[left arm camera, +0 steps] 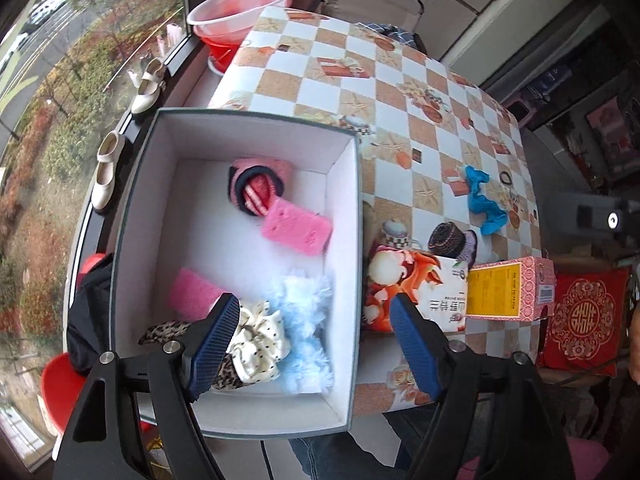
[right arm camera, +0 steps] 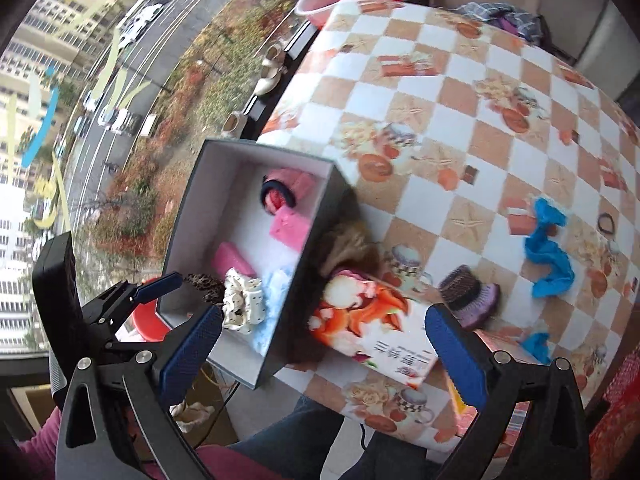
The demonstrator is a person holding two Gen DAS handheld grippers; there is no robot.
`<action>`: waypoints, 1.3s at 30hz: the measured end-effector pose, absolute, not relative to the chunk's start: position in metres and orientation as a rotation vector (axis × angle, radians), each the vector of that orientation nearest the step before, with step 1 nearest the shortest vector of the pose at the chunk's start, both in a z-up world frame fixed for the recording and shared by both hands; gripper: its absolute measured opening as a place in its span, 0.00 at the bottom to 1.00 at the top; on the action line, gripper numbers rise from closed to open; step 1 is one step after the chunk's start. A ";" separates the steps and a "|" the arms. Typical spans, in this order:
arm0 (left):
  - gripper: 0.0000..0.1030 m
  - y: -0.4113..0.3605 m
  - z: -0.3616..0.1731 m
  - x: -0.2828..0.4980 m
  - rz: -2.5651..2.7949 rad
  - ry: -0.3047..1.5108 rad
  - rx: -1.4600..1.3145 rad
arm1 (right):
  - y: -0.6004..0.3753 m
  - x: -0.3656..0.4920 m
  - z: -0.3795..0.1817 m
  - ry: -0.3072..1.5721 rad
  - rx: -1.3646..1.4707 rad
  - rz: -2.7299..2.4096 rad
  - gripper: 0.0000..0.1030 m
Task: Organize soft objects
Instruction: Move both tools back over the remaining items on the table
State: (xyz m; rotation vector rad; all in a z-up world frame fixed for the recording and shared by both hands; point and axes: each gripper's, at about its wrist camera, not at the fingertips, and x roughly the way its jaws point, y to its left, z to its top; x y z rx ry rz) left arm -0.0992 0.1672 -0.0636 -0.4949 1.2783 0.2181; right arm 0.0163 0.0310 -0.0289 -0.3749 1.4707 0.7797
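At the far left, a window sill runs beside the table with a cream shoe (left arm camera: 105, 172) standing on it, close to the outer wall of the box (left arm camera: 132, 216), so little room remains on that side. The box sits at the table's left near corner, its near wall overhanging the table edge; inside it lie a pink and navy rolled sock (left arm camera: 256, 188) at the far end, a pink sponge (left arm camera: 297, 226) beside it, a second pink sponge (left arm camera: 191, 294), a leopard-print scrunchie (left arm camera: 164, 330), a white dotted scrunchie (left arm camera: 262, 338) and a pale blue fluffy piece (left arm camera: 306, 320) against the right wall. The left gripper (left arm camera: 316, 344) hangs over the near end of the box, jaws spread wide and empty, straddling the box's right wall. Just right of the box, touching or nearly so, lies a flat floral packet (left arm camera: 416, 284), with a pink and yellow carton (left arm camera: 510, 290) beside it; both crowd the near table edge. A brown furry item (right arm camera: 352, 248) rests against the box's right wall, blurred. The right gripper (right arm camera: 320, 344) is likewise released, holding nothing, above the packet. Behind the packet sits a rolled dark and purple knit sock (right arm camera: 470, 294). Farther right lie a blue cloth (right arm camera: 548, 248) and a dark hair tie (right arm camera: 608, 224); the checked tablecloth (right arm camera: 440, 92) beyond is open.
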 end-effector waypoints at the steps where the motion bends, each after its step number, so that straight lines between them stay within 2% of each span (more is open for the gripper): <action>1: 0.78 0.161 -0.063 -0.090 0.199 1.284 -0.479 | 0.016 0.027 -0.023 1.464 -0.344 0.745 0.99; 6: 0.78 0.134 -0.070 -0.047 0.133 1.348 -0.401 | -0.071 0.076 -0.012 1.446 -0.204 0.538 0.99; 11: 0.78 0.114 -0.085 -0.004 0.094 1.428 -0.369 | -0.150 0.099 -0.040 1.531 -0.071 0.372 0.99; 14: 0.78 0.115 -0.078 0.003 0.134 1.391 -0.375 | -0.157 0.102 -0.049 1.556 -0.074 0.369 0.99; 21: 0.78 0.134 -0.072 -0.016 0.285 1.340 -0.374 | -0.057 0.103 -0.073 1.614 -0.221 0.591 0.99; 27: 0.78 0.152 -0.088 -0.062 0.402 1.350 -0.457 | 0.028 0.087 -0.154 1.787 -0.287 0.649 0.99; 35: 0.78 0.167 -0.117 -0.111 0.473 1.390 -0.584 | 0.066 0.056 -0.228 1.889 -0.391 0.695 0.99; 39: 0.78 0.167 -0.125 -0.114 0.471 1.396 -0.599 | 0.067 0.060 -0.248 1.851 -0.518 0.600 0.99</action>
